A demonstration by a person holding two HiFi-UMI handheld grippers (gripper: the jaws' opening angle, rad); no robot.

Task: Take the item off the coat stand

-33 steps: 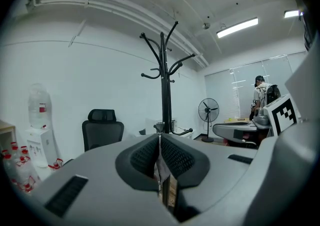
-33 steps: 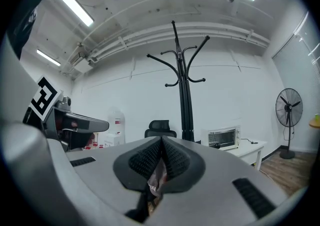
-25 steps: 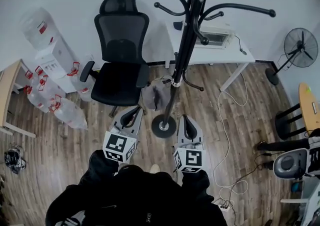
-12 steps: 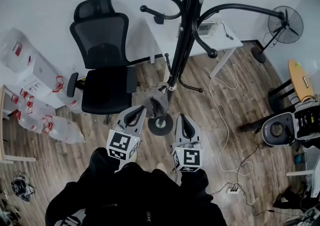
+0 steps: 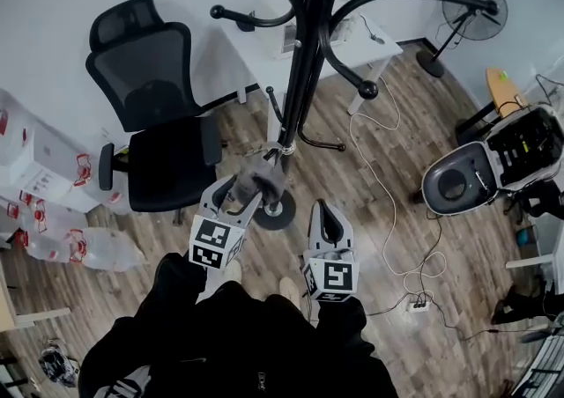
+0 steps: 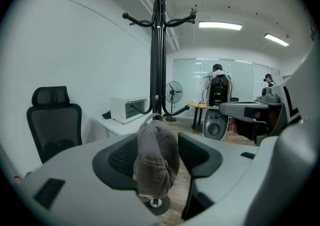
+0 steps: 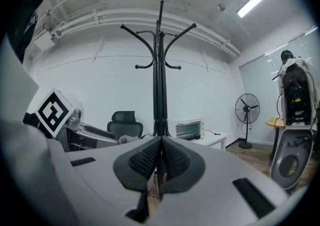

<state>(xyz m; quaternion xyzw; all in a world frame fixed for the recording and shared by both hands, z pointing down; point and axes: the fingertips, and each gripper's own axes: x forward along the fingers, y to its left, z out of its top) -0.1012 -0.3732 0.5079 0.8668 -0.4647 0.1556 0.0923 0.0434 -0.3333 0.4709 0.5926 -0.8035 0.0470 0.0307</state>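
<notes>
A black coat stand (image 5: 304, 62) rises in front of me, its round base (image 5: 278, 211) on the wood floor. A grey-brown cap (image 5: 261, 176) hangs on one of its low hooks. My left gripper (image 5: 241, 192) is at the cap and its jaws are opening. In the left gripper view the cap (image 6: 155, 162) hangs between the wide-apart pads of the left gripper (image 6: 159, 155), with a gap on the right side. My right gripper (image 5: 324, 211) is held lower, right of the base. Seen in its own view, the right gripper (image 7: 160, 157) is shut with nothing in it.
A black office chair (image 5: 154, 141) stands left of the stand. Behind the stand is a white desk (image 5: 361, 44). A floor fan (image 5: 465, 9) is at the back right, with a grey round machine (image 5: 458, 180) nearer. Cables (image 5: 388, 176) and a power strip (image 5: 419, 304) lie on the floor.
My left gripper has moved forward to the cap, and its jaws now stand spread around it. The head view has swung, so the stand looms closer. The right gripper has hardly moved.
</notes>
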